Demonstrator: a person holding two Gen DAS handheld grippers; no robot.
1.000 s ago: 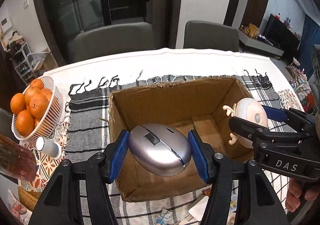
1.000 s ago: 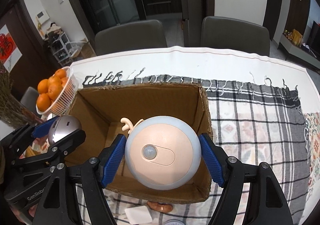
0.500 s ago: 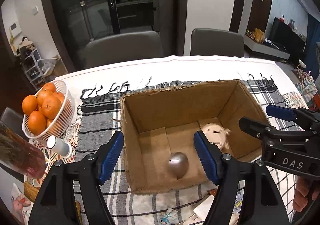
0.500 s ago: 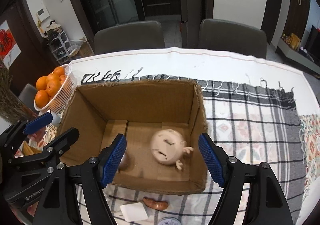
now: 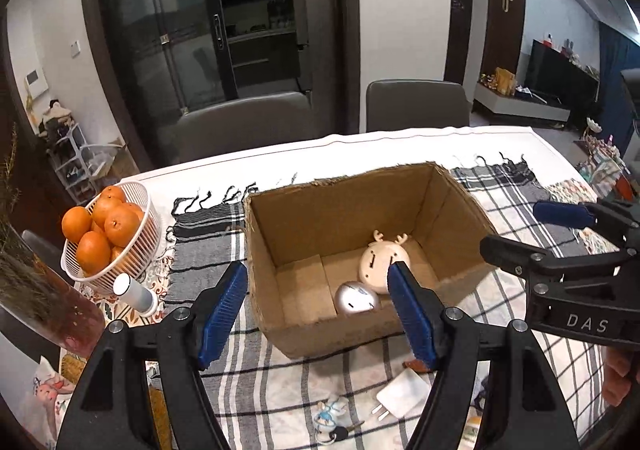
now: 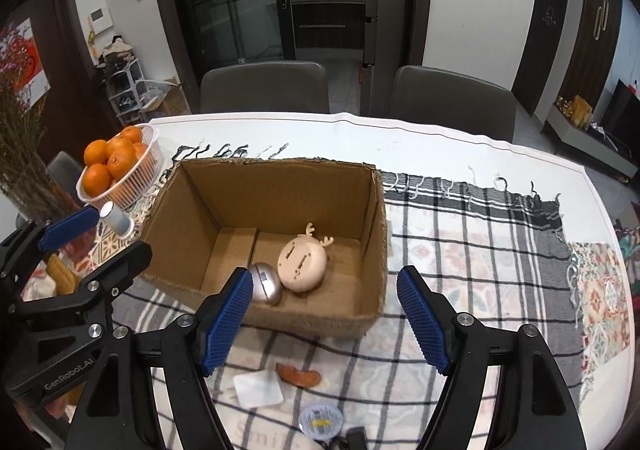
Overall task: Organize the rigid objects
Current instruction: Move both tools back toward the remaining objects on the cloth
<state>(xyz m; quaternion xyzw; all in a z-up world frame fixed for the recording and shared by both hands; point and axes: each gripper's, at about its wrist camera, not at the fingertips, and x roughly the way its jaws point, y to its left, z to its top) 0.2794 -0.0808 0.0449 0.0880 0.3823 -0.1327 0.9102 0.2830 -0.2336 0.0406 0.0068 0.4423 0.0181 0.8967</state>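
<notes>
An open cardboard box (image 5: pixel 452 190) (image 6: pixel 376 218) stands on the checked cloth. Inside it lie a silver mouse (image 5: pixel 357 298) (image 6: pixel 266 284) and a beige deer-shaped night light (image 5: pixel 380 264) (image 6: pixel 303 262), face down, side by side. My left gripper (image 5: pixel 318 308) is open and empty above the box's near edge; it also shows in the right wrist view (image 6: pixel 96 230). My right gripper (image 6: pixel 324 316) is open and empty in front of the box; it shows in the left wrist view (image 5: pixel 532 226).
A white basket of oranges (image 5: pixel 106 228) (image 6: pixel 120 166) and a small white cylinder (image 5: pixel 134 292) sit left of the box. In front lie a white charger plug (image 5: pixel 400 394) (image 6: pixel 258 388), a brown piece (image 6: pixel 298 373), a small figurine (image 5: pixel 330 416) and a round tin (image 6: pixel 321 419).
Both grippers opened and dropped the mouse and the night light into the box. Both grippers then pulled back and up from the box.
</notes>
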